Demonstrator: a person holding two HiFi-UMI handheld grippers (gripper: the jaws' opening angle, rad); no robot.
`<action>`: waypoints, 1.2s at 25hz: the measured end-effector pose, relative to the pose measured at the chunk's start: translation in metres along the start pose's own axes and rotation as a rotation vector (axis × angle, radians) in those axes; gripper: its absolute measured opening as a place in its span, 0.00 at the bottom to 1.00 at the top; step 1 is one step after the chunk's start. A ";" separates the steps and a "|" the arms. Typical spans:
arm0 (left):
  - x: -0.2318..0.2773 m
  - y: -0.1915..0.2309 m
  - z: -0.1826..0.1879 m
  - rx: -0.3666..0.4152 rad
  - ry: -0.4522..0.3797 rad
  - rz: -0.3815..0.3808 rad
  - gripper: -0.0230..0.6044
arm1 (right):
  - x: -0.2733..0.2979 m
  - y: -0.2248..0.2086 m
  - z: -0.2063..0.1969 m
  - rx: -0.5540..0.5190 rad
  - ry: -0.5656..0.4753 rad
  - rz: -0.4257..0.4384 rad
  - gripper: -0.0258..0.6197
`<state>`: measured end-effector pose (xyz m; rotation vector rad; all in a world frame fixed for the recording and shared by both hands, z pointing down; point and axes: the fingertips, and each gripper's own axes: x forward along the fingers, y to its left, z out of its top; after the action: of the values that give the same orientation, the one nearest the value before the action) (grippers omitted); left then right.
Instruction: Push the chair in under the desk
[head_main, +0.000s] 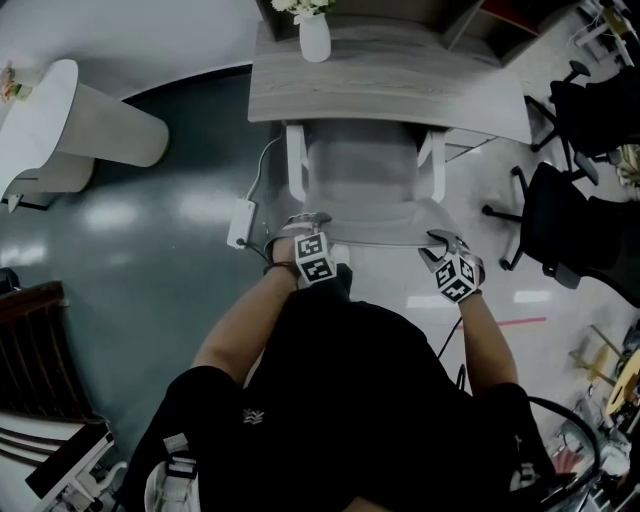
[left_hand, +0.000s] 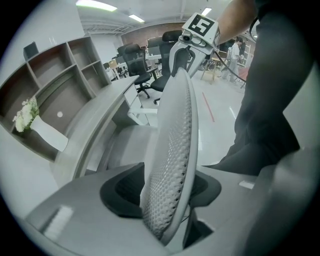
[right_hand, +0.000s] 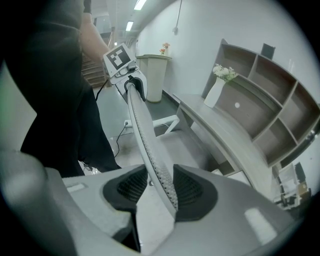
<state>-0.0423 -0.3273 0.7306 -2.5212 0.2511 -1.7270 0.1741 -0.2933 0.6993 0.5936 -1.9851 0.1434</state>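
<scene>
Both grippers (head_main: 308, 222) (head_main: 446, 240) straddle chair backrest (head_main: 375, 225), seemingly unclamped.

The right tool (right_hand: 156, 187) straddles the mesh chair back (right_hand: 145, 137), jaws apart, the desk (right_hand: 225, 135) just beyond.

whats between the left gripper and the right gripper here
In the head view, the top edge of the grey mesh chair backrest runs from the left gripper to the right gripper; each gripper view shows it between that gripper's jaws.
</scene>
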 end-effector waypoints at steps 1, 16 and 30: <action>0.001 0.005 0.000 0.000 0.002 0.007 0.37 | 0.002 -0.004 0.002 0.000 0.002 0.000 0.29; 0.012 0.085 -0.002 0.036 -0.013 0.046 0.36 | 0.028 -0.068 0.033 0.003 0.022 -0.017 0.29; 0.029 0.147 0.000 0.049 0.032 0.055 0.36 | 0.049 -0.121 0.053 -0.042 0.001 0.001 0.28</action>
<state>-0.0456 -0.4770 0.7350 -2.4311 0.2741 -1.7321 0.1699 -0.4344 0.6975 0.5652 -1.9831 0.1022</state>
